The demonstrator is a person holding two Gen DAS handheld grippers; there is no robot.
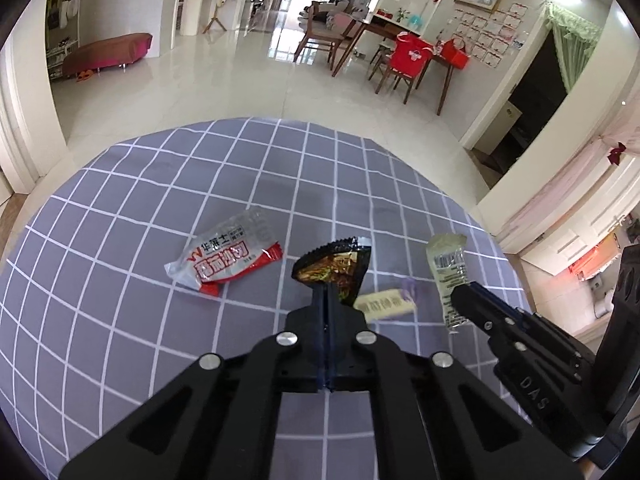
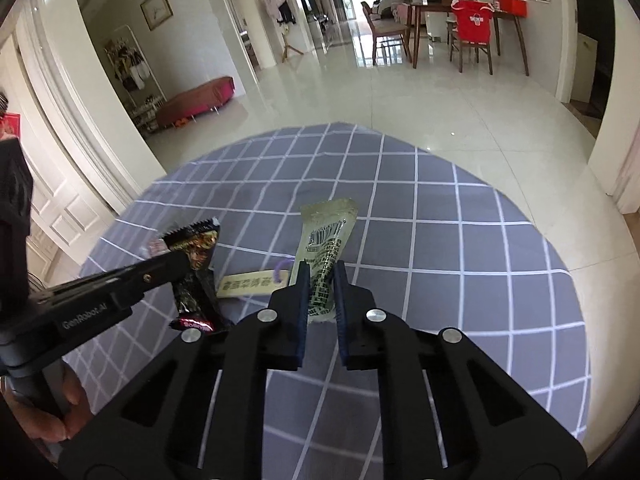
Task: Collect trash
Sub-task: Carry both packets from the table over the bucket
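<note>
A round table under a grey checked cloth fills the lower half of both views, with a pale tiled floor and a dining set behind it at the top of the frame.

The left gripper rises from the bottom centre of its own view, angled down toward the cloth, its jaws pressed together on the lower end of a dark snack wrapper that stands up from the tips. The right gripper sits the same way at the bottom centre of its view, jaws nearly closed and pinching a pale clear wrapper printed with a barcode.

A red and silver packet lies flat on the cloth left of centre; only the left view shows it. A small cream tag with a purple loop lies on the cloth between the two grippers.

The right view alone shows a person's hand in the lower left corner, wrapped around the handle of the left gripper
</note>
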